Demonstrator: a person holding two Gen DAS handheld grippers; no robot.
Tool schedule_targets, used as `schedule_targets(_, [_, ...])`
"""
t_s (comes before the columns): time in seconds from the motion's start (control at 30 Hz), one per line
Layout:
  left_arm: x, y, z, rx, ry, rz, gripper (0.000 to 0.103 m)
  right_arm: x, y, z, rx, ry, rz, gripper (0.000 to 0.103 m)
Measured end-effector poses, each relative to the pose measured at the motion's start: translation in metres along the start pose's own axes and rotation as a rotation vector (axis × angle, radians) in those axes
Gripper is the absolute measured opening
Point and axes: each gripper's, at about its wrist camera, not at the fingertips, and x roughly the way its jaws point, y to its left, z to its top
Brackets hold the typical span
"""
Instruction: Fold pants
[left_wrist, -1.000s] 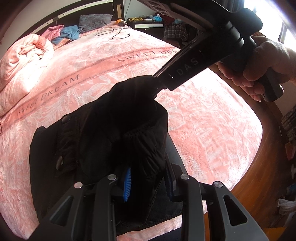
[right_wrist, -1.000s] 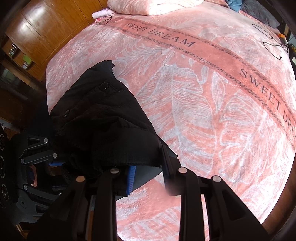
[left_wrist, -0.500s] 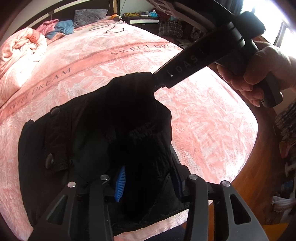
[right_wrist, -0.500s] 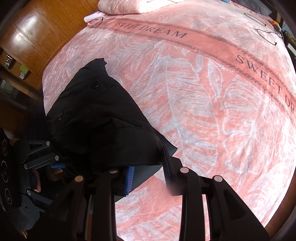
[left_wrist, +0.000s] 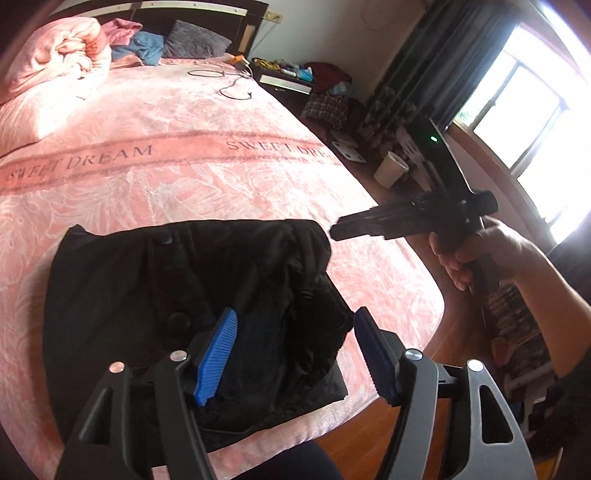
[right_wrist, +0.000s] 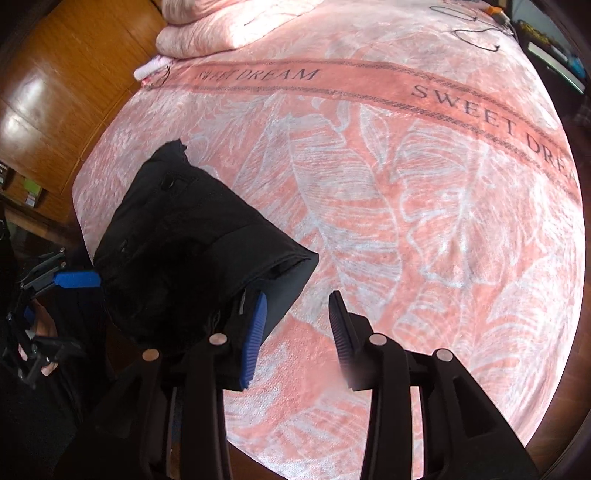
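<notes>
Folded black pants (left_wrist: 177, 288) on a pink bedspread (left_wrist: 221, 177), near the bed's corner, lying below and beyond the left gripper (left_wrist: 295, 325). Left jaws released, having just been opening; cloth visible between the blue pads (left_wrist: 216, 350) but pressed by neither. A rumpled, raised bunch of fabric just inside the right-hand jaw, a flatter layer with two buttons beyond the left-hand jaw.

Right gripper (right_wrist: 298, 299) released too, jaws having just been opening, with only bedspread between them. Pants' folded corner just beside the left-hand jaw, outside the gap; seen from the left wrist, those fingertips just off the pants' far right corner, gripped by the right hand (left_wrist: 476, 258).

Likely trouble from here:
- Top fold probably springing back or slumping, owing to the bunched, uneven layers with nothing pinning them.
- Possible snag of a ribbed pad on loose cloth during withdrawal, dragging the stack askew.
- Possible slide toward the floor, given the near hem close to the mattress edge beneath the left jaws.

No container in the working area. Pale bucket (left_wrist: 391, 170) on the floor far beyond the right-hand jaw of the left gripper; contents impossible to tell.
</notes>
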Motion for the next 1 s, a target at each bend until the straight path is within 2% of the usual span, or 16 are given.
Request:
schedule_targets(0.1, [-0.007,0.023,-0.001,-0.049,-0.016,0.034,0.067,-0.005,0.006,-0.002,0.032,-0.084,0.081,0.036])
schedule_targets(0.2, [-0.004,0.049,-0.003,-0.084,-0.007,0.086,0.068,0.017,0.011,-0.001,0.072,-0.106,0.127,0.036])
schedule_targets(0.27, [0.0,0.063,-0.008,-0.102,0.014,0.137,0.068,0.043,0.004,-0.002,0.121,-0.067,0.091,0.036])
schedule_targets(0.33, [0.002,0.076,-0.014,-0.119,0.027,0.191,0.068,0.064,-0.01,-0.012,0.207,-0.026,0.055,0.047])
schedule_targets(0.37, [0.003,0.081,-0.016,-0.124,0.038,0.215,0.068,0.066,-0.012,-0.019,0.233,-0.028,0.042,0.047])
schedule_targets(0.43, [0.007,0.096,-0.021,-0.145,0.069,0.262,0.068,0.054,-0.014,-0.036,0.301,-0.093,0.056,0.047])
schedule_targets(0.57, [-0.015,0.114,-0.029,-0.188,0.026,0.23,0.068,0.024,-0.003,-0.086,0.463,-0.234,0.159,0.049])
schedule_targets(0.6, [-0.021,0.114,-0.031,-0.184,0.008,0.227,0.068,0.023,0.004,-0.099,0.498,-0.254,0.196,0.053])
schedule_targets(0.63, [-0.026,0.115,-0.032,-0.185,-0.005,0.222,0.069,0.025,0.011,-0.109,0.527,-0.265,0.214,0.063])
schedule_targets(0.7, [-0.031,0.114,-0.035,-0.2,-0.01,0.217,0.072,0.032,0.022,-0.12,0.564,-0.287,0.221,0.066])
schedule_targets(0.77, [-0.027,0.114,-0.036,-0.178,0.001,0.23,0.073,0.039,0.027,-0.124,0.608,-0.316,0.261,0.061])
schedule_targets(0.8, [-0.023,0.114,-0.037,-0.159,0.014,0.252,0.073,0.044,0.029,-0.124,0.634,-0.315,0.281,0.043])
schedule_targets(0.83, [-0.018,0.115,-0.039,-0.147,0.035,0.271,0.073,0.045,0.029,-0.123,0.658,-0.317,0.277,0.032])
schedule_targets(0.9, [-0.012,0.121,-0.042,-0.152,0.061,0.282,0.073,0.034,0.038,-0.124,0.666,-0.326,0.234,0.024])
schedule_targets(1.0, [-0.006,0.127,-0.047,-0.141,0.074,0.311,0.073,0.027,0.047,-0.135,0.702,-0.328,0.216,0.023])
